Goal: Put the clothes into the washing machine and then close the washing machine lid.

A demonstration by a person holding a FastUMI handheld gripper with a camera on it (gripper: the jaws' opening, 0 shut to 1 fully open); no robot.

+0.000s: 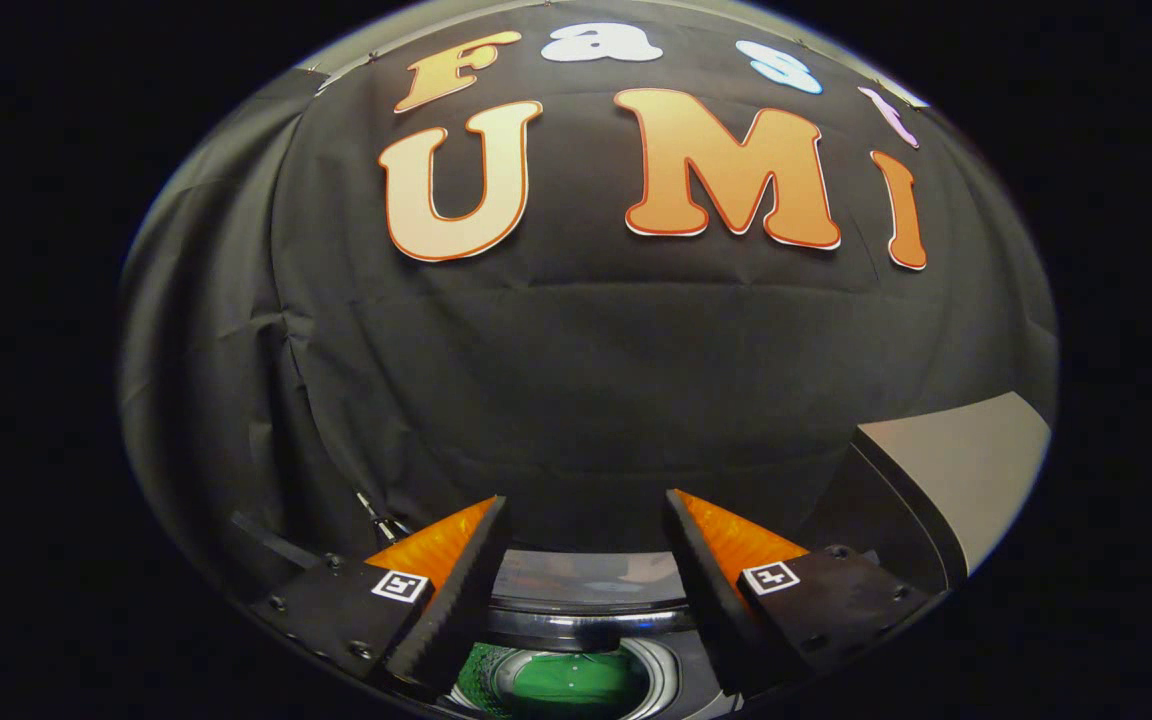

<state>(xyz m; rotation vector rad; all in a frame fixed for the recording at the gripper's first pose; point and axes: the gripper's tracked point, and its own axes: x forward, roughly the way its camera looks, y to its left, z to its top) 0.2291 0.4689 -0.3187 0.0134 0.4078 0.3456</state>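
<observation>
Gripper (586,520) held with 2 fingers spread, nothing pinched, washing machine (586,620) seen below and between them at bottom centre of frame, green clothes (576,682) lying inside the drum, lid (966,470) raised at lower right.

Matt, creased black cloth wall (576,380); glossy, perhaps plastic, washing machine rim (586,625); soft green clothes (576,685) at six o'clock.

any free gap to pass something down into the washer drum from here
Yes: the gripper is open with nothing between its fingers, and the drum opening sits right below that gap. A green garment already lies inside. The raised lid crowds one side.
</observation>
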